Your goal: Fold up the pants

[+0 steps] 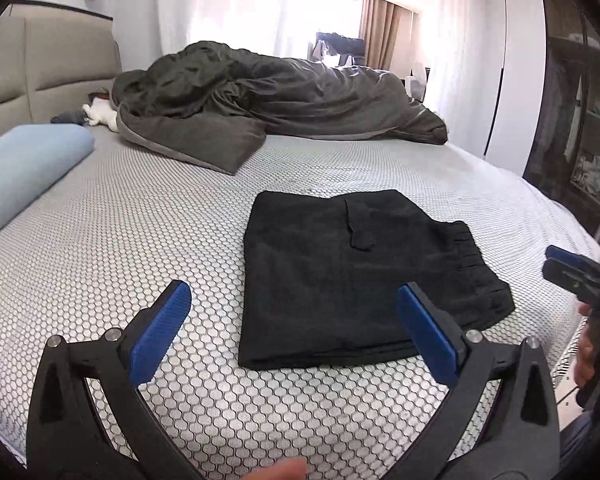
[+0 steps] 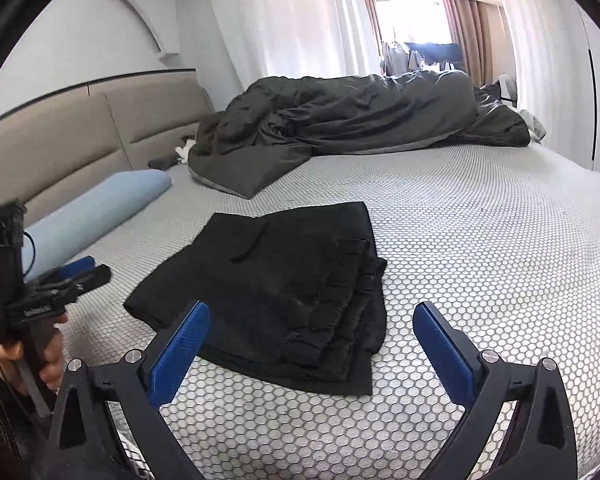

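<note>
Along the bottom edge of the left wrist view, the left gripper (image 1: 294, 330) holds its two blue pads wide apart with nothing between them, above the honeycomb-patterned mattress cover (image 1: 120, 248). A blurred fingertip shows at the very bottom of that frame. Low in the right wrist view, the right gripper (image 2: 312, 344) stands just as spread and empty; its left pad overlaps the near edge of the pants (image 2: 272, 292) in the picture, though whether it touches the cloth is hard to judge from this angle.

At the centre of both frames the black pants (image 1: 352, 276) lie folded into a flat, roughly rectangular stack on the bed, the gathered waistband layered along the right side. Neither gripper holds them.

At the left edge of the right wrist view a hand (image 2: 44, 360) grips the handle of the other tool. Further back, at the left, a pale blue pillow (image 1: 24, 168) rests against the beige padded headboard (image 2: 100, 136). Across the upper middle a dark grey duvet (image 1: 268, 100) lies bunched, with white curtains (image 2: 292, 20) behind it.
</note>
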{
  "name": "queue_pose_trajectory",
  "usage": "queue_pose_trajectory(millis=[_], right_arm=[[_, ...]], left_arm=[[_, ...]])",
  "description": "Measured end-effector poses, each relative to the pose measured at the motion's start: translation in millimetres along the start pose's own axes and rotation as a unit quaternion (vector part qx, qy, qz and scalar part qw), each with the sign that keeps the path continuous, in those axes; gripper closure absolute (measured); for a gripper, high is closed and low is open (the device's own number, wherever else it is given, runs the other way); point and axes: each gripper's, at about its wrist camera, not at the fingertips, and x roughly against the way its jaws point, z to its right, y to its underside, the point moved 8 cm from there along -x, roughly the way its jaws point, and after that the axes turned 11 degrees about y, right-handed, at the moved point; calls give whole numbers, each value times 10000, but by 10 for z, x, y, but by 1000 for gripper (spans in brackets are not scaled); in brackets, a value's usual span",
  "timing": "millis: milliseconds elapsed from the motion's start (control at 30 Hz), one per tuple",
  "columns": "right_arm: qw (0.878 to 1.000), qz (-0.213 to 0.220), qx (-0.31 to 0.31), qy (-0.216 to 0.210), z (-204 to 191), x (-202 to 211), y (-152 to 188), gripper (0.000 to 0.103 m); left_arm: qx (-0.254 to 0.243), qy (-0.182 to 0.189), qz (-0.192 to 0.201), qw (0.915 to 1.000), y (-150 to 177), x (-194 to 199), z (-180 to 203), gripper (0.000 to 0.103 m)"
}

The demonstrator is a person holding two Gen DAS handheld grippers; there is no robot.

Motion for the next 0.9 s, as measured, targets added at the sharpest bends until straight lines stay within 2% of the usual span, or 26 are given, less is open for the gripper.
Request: queue_pose_trajectory(millis=[233,433,900], right_arm=[[9999,48,127,-4,-99,11,30,0],[9998,41,187,-44,-163,-5,57,0],[9997,72,195,-98,-221,-26,61,0]], left_arm=[[75,37,-36,10000,-33,-192,-65,1],[-85,-6,-134,9999,-29,-376,-153,1],[-151,18,-115,9998,-42,-389,-207,1]])
